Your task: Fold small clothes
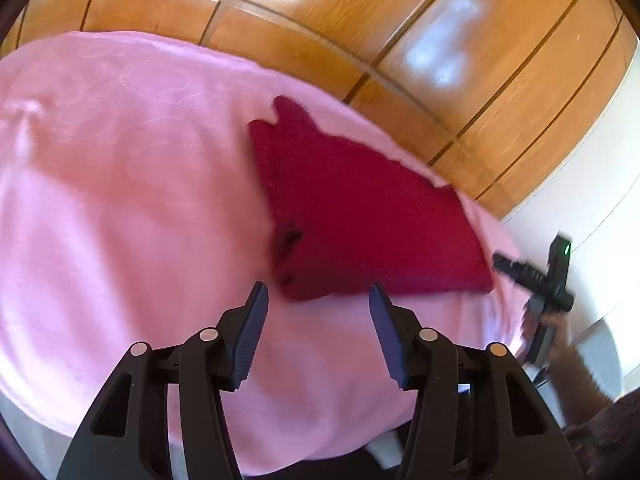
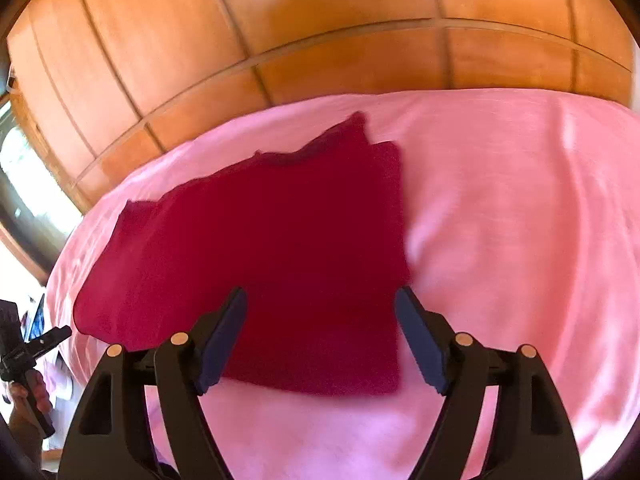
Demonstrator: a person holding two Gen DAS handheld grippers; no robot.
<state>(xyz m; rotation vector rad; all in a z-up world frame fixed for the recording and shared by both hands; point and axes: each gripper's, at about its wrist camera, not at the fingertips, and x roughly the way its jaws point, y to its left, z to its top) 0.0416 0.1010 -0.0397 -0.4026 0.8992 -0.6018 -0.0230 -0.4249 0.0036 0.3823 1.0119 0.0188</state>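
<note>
Looking down your left gripper (image 1: 318, 294), its jaws are spread apart with nothing between them, just pink sheet (image 1: 120, 200) showing in the gap, and the tips sit right at the near edge of the red garment (image 1: 360, 216) without clamping it. That garment lies folded flat on the sheet, a rough rectangle with a ragged far edge, and its near corner is a bit bunched up just past your left finger. Off to the side in that same view you can see your right gripper (image 1: 520, 272) held in your hand (image 1: 556, 336), out beyond the garment's far corner, blurred

From the right wrist view, your right gripper's jaws also stand wide and hold nothing. They hang above the near part of the garment, red cloth filling most of the gap between the fingers, and the right finger (image 2: 420, 344) lines up about with the garment's right edge. Whether the tips touch the cloth, can't tell. Your other gripper shows at the left edge, gripped in your hand. Wooden wardrobe panels (image 2: 320, 40) run behind the bed in both views
</note>
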